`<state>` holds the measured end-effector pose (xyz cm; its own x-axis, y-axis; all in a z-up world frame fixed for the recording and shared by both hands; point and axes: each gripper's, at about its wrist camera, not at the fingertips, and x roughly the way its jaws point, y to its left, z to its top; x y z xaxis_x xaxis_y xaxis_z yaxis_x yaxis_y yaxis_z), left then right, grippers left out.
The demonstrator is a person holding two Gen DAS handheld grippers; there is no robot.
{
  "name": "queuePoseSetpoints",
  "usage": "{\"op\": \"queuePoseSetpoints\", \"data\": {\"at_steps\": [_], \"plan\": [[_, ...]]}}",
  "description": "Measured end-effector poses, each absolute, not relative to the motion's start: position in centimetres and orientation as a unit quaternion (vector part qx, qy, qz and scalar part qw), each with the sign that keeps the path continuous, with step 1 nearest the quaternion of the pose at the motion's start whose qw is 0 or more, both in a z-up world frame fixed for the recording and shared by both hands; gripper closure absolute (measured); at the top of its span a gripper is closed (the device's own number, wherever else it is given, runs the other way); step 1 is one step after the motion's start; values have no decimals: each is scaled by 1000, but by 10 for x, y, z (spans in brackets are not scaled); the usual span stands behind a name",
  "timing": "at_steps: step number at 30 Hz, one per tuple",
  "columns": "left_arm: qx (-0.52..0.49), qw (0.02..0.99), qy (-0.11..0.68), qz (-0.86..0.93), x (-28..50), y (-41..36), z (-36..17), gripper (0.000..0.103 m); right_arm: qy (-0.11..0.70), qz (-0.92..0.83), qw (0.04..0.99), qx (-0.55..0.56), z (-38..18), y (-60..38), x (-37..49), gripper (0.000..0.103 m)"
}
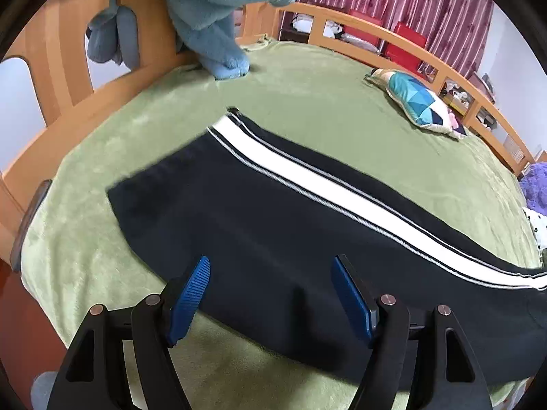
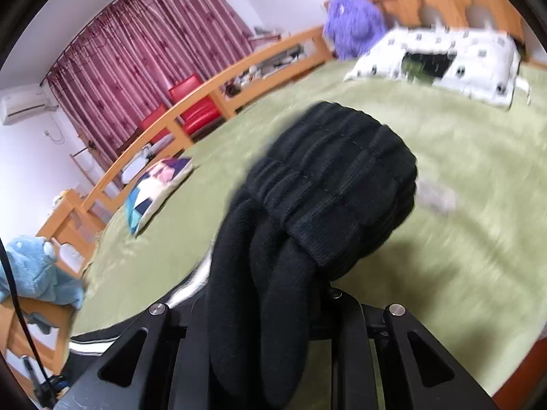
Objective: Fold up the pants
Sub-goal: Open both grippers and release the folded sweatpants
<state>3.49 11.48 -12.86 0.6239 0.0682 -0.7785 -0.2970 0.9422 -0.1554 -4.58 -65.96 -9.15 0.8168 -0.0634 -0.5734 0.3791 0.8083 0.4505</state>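
Black pants [image 1: 280,225] with a white side stripe [image 1: 307,177] lie flat across the green bedspread [image 1: 307,78] in the left wrist view. My left gripper [image 1: 270,294] is open and empty, its blue pads [image 1: 189,294] hovering just above the pants' near edge. In the right wrist view my right gripper [image 2: 294,294] is shut on the pants' ribbed waistband [image 2: 338,184], which bunches up over the fingers and hides them. The waistband end is lifted above the bed.
A wooden bed rail [image 1: 393,37] runs around the bed. A blue plush toy [image 1: 218,13] sits at the far edge, a patchwork cushion [image 1: 420,102] at the right. A purple plush [image 2: 355,24] and white pillow [image 2: 444,58] lie near the headboard.
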Motion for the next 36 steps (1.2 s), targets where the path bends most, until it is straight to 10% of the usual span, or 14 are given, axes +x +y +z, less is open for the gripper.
{"op": "queuePoseSetpoints", "data": {"at_steps": [6, 10, 32, 36], "plan": [[-149, 879, 438, 110, 28, 143, -143, 31, 466, -190, 831, 238, -172, -660, -24, 60], [-188, 870, 442, 109, 23, 171, -158, 31, 432, -237, 842, 221, -162, -648, -70, 45], [-292, 850, 435, 55, 58, 236, -199, 34, 362, -111, 910, 170, -89, -399, -71, 45], [-337, 834, 430, 80, 78, 253, -203, 62, 367, -59, 908, 194, -98, -372, -49, 45]]}}
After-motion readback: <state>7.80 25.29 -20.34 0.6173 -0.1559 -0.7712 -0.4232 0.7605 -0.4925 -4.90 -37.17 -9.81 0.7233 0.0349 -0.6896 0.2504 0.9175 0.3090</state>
